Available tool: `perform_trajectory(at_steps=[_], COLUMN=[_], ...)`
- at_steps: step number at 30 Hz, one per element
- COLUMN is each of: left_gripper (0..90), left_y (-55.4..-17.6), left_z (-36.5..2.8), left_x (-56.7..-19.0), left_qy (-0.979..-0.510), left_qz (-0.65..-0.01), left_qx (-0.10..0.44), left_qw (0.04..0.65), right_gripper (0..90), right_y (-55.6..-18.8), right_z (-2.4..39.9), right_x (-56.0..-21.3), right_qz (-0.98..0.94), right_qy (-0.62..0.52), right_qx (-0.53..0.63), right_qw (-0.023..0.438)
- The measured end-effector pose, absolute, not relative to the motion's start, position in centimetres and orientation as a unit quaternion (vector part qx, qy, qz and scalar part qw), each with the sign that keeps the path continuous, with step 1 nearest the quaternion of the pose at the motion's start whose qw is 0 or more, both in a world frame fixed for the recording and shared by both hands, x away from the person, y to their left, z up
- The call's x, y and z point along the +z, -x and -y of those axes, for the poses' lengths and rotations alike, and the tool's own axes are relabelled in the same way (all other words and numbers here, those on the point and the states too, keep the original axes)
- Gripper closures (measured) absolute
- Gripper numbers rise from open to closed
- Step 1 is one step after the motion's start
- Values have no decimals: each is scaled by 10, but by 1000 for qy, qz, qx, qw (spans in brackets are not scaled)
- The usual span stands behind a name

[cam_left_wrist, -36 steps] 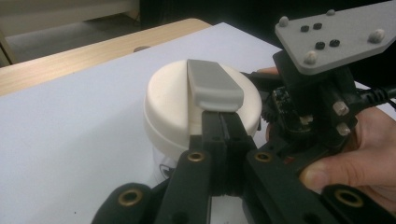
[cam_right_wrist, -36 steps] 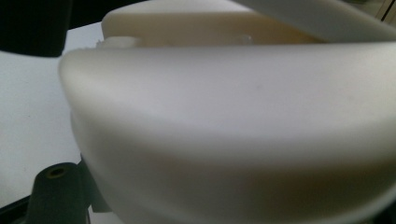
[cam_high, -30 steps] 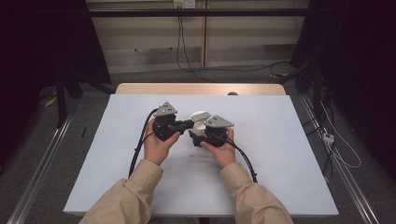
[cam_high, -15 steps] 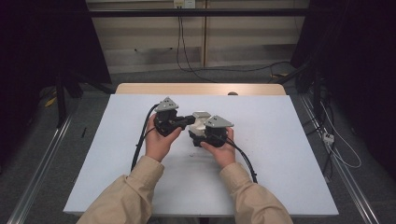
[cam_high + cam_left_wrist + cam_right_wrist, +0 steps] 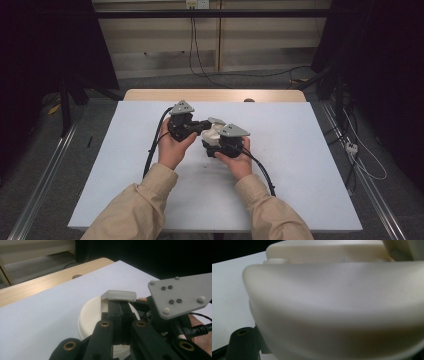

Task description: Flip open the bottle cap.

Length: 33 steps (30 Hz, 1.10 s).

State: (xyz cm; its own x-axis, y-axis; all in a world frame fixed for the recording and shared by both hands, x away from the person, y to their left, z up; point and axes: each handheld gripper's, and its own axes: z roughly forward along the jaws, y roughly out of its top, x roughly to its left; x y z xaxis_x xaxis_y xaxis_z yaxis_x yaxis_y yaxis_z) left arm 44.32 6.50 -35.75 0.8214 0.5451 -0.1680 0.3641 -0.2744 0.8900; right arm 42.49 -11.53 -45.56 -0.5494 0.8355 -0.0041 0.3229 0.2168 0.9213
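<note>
Mid-table, white round part [image 5: 214,134] — between both hand-held grippers — edges well clear.

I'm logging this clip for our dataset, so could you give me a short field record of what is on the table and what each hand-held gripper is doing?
surface: white table top
object: round cream-white container with a grey tab on top
left hand-held gripper: shut on the grey tab
right hand-held gripper: shut on the container's rim
other: round hole in wooden edge
</note>
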Motion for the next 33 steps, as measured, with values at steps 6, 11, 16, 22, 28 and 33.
perform_trajectory(at_steps=[6, 11, 16, 22, 28, 33], left_gripper=[900, 900, 900, 900, 900, 900], left_y=[-446, -449, -451, -453, -454, -456], left_z=[-62, -58, -56, -53, -51, -48], left_x=[-356, -355, -355, -353, -351, -350], left_qy=[-793, -793, -793, -792, -793, -795], left_qz=[-287, -285, -286, -287, -285, -284], left_qx=[83, 82, 82, 83, 83, 87], left_qw=[531, 532, 532, 532, 531, 528], right_gripper=[184, 184, 185, 184, 184, 184], right_y=[-425, -425, -425, -425, -425, -425], right_z=[115, 115, 115, 115, 116, 115], right_x=[-456, -456, -456, -456, -456, -456], right_qz=[-734, -734, -734, -734, -734, -734], right_qy=[-395, -396, -396, -396, -396, -396], right_qx=[486, 486, 486, 486, 485, 485], right_qw=[264, 263, 263, 262, 262, 261])
